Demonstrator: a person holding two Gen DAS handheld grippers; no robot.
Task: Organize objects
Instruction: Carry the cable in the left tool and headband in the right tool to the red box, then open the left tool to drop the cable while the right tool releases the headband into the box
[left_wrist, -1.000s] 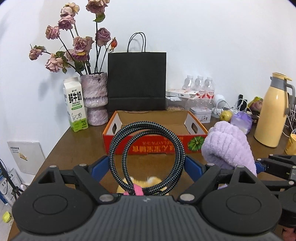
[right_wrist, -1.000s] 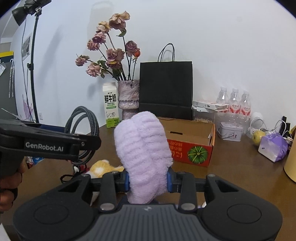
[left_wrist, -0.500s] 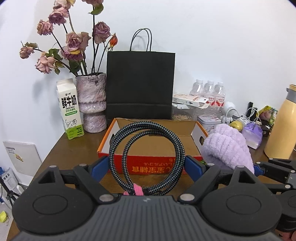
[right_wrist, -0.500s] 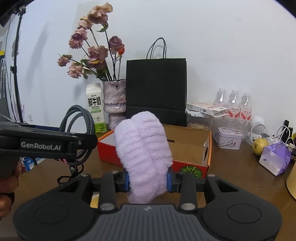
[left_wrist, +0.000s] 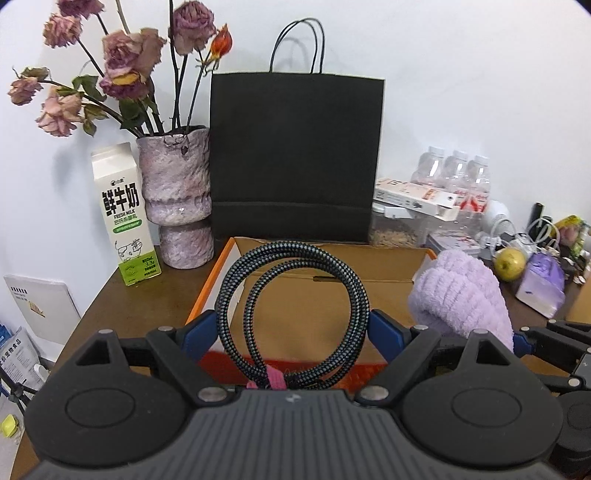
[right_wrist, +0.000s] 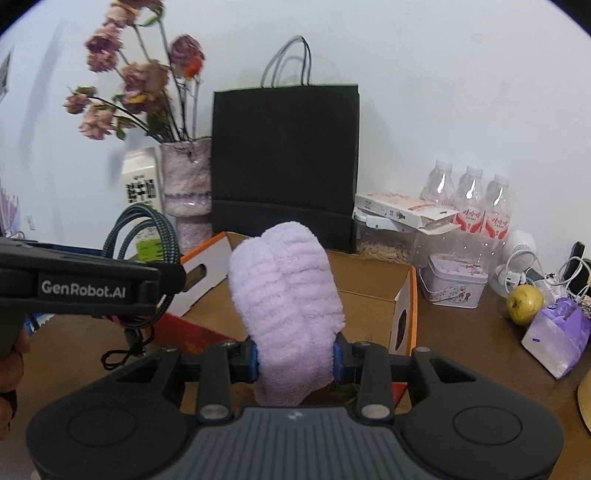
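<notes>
1. The coiled braided cable (left_wrist: 291, 306) stands upright between the blue pads of the left claw (left_wrist: 291, 332), which grips the coil at both sides. A pink tie (left_wrist: 275, 380) binds the loops at 6 o'clock of the coil.
2. The coil hangs over the near-left part of the open cardboard box (left_wrist: 321, 295), whose brown floor shows through the loops.
3. The lilac fluffy towel (right_wrist: 288, 295), rolled into a bundle, is clamped at its lower end by the right claw (right_wrist: 295, 360); its blue pads press into both sides of the cloth.
4. In the right wrist view the bundle rises in front of the box (right_wrist: 373, 291), above the box's near wall. The left claw's body sits at 9 o'clock, with the cable (right_wrist: 147, 236) showing above it.
5. In the left wrist view the towel (left_wrist: 458, 299) sits at 3 o'clock of the cable, by the box's right end.
6. The box rests on the brown desk (left_wrist: 122, 306). At 12 o'clock behind it stands a black paper bag (left_wrist: 295, 155).
7. At 10 o'clock of the box is a mottled pink vase (left_wrist: 177, 199) of dried roses, and a milk carton (left_wrist: 125, 214) stands just beside it to the left.
8. At 2 o'clock stand three water bottles (right_wrist: 469, 195), a lidded tin (right_wrist: 454, 282), a yellow-green apple (right_wrist: 524, 302) and a purple pouch (right_wrist: 557, 339).
</notes>
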